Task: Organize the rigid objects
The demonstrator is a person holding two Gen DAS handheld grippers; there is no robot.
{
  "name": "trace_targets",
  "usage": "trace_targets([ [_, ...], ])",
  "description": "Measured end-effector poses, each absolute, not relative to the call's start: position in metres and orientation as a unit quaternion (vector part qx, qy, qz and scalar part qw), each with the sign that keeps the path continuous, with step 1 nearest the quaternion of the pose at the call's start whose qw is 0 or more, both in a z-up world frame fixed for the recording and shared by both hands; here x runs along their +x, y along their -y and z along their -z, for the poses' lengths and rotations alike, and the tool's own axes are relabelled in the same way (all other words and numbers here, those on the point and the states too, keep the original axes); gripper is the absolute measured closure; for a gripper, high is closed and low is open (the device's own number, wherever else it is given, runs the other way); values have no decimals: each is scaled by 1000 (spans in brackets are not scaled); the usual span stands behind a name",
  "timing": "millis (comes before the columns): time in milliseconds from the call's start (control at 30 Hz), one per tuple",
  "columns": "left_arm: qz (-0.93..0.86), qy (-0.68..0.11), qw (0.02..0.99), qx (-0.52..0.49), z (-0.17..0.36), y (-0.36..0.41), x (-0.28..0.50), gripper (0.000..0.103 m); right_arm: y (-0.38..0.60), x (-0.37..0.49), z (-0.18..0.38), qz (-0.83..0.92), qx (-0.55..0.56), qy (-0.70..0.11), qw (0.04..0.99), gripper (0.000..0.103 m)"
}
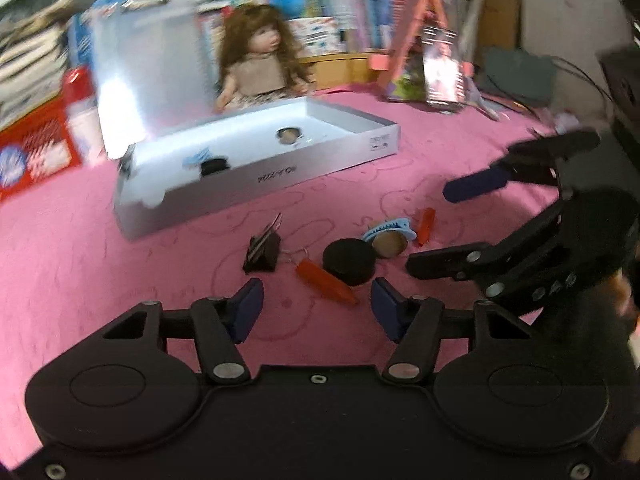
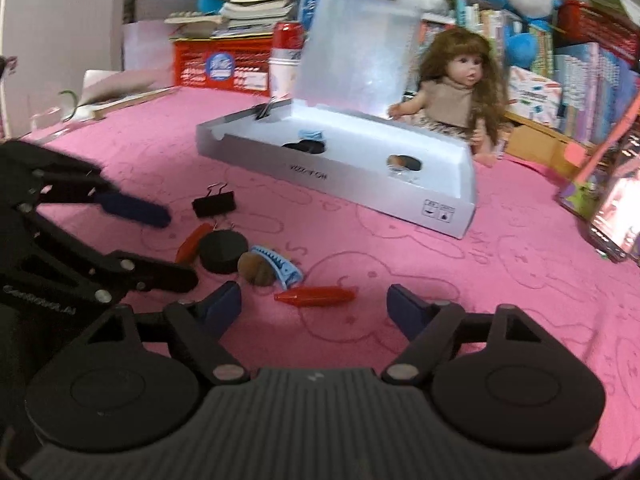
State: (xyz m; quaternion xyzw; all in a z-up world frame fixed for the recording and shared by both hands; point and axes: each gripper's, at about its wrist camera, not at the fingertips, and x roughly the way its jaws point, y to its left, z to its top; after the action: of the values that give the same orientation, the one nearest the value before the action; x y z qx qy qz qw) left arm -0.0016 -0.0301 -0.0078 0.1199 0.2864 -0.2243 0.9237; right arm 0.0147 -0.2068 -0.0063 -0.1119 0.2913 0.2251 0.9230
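**Small pieces clustered on pink, both sets of fingers wide**

Sitting together on the pink cloth [image 2: 500, 280]: black binder clip [image 2: 214, 204], black round puck [image 2: 222, 251] touching a brown disc [image 2: 256, 269], blue hair claw [image 2: 280, 266] hugging that disc. One red spindle-shaped piece [image 2: 316, 295] lying flat just ahead of the right gripper [image 2: 314, 304], a second red piece [image 2: 193, 243] tucked against the puck's far side. Behind the cluster, well apart, open white box [image 2: 360, 188] with lid propped upright, a few small items resting in its foam cutouts. Right gripper low over the cloth, fingers spread wide, holding nothing. Left gripper [image 1: 318, 306] likewise spread wide and empty, hovering just short of the puck. Beyond the box: long-haired doll [image 2: 456, 84] seated, then books and plush toys stacked along the back.
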Motion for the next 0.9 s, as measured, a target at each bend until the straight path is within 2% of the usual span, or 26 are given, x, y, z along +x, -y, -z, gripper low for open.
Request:
trace_targets([
  [200, 316, -252, 900, 164, 11, 26, 5, 45, 213, 23, 6, -261, -115, -297, 911, 20],
  [433, 348, -264, 887, 151, 11, 21, 19, 44, 215, 26, 4, -287, -121, -301, 901, 29],
  [533, 361, -265, 883, 144, 12, 18, 20, 53, 216, 26, 3, -291, -117, -303, 900, 35],
  [633, 364, -259, 882, 146, 11, 17, 14, 76, 216, 24, 3, -287, -110, -302, 902, 51],
  [667, 359, -258, 884, 150, 11, 18, 12, 85, 215, 23, 2, -282, -110, -301, 904, 52],
  [700, 353, -259, 886, 150, 10, 18, 11, 88, 215, 22, 2, -276, -109, -299, 907, 52],
  [900, 311, -271, 903, 119, 7, 13, 8, 91, 216, 19, 3, -256, -100, -298, 914, 53],
])
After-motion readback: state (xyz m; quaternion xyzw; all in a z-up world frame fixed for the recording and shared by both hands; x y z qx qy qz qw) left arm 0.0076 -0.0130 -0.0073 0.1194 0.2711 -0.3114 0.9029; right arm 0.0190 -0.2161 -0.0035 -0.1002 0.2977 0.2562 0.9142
